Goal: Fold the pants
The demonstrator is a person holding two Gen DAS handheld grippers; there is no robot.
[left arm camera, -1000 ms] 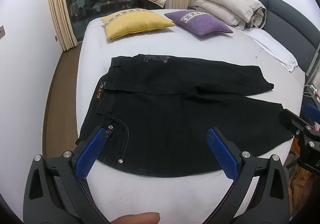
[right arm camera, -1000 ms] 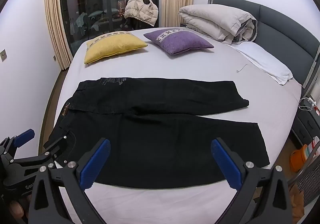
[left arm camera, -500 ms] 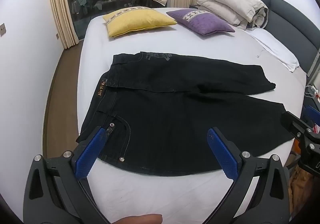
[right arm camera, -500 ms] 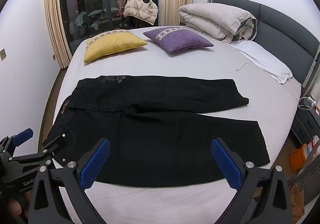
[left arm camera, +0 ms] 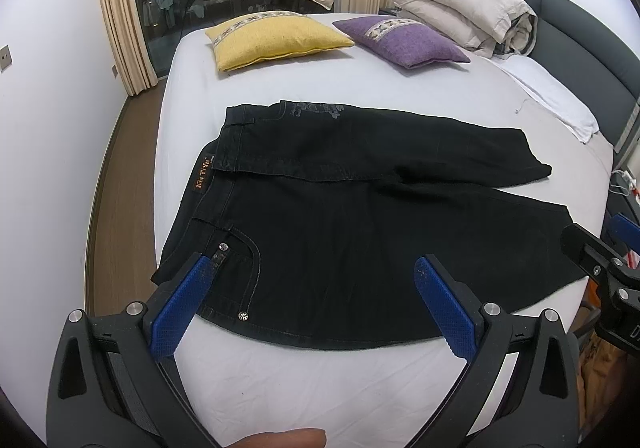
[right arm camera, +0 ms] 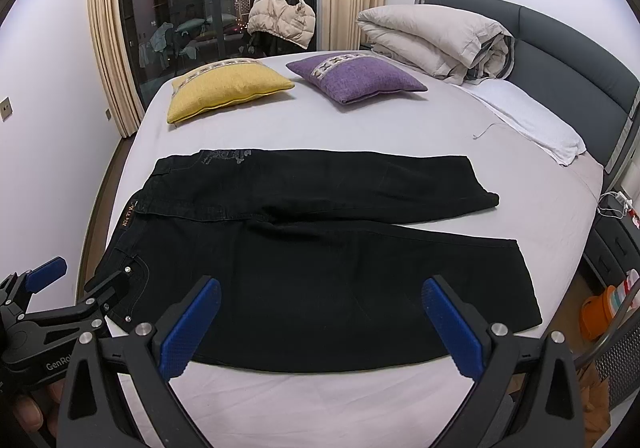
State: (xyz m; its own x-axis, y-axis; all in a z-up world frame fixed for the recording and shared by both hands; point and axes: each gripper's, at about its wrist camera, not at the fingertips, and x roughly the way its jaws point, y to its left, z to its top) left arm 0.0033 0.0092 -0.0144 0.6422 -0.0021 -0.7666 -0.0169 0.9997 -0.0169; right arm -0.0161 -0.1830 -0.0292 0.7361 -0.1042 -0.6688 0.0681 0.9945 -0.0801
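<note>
Black pants (left arm camera: 340, 216) lie flat on the white bed (left arm camera: 320, 376), waistband to the left, both legs running right; they also show in the right wrist view (right arm camera: 320, 272). My left gripper (left arm camera: 316, 304) is open and empty, hovering over the near edge of the pants by the pocket end. My right gripper (right arm camera: 320, 324) is open and empty over the near leg's front edge. The left gripper also shows in the right wrist view (right arm camera: 76, 288) at the waist corner. The right gripper's fingers (left arm camera: 592, 256) show at the right edge of the left view, near the leg hem.
A yellow cushion (right arm camera: 228, 88) and a purple cushion (right arm camera: 356, 76) lie at the far side. A folded beige duvet (right arm camera: 436, 40) and a white pillow (right arm camera: 528, 120) sit by the grey headboard. Wooden floor (left arm camera: 120, 176) runs left of the bed. An orange object (right arm camera: 596, 312) sits at right.
Both grippers have moved slightly lower and closer to the pants' near edge. Jaws stay open. The pants have not moved.
</note>
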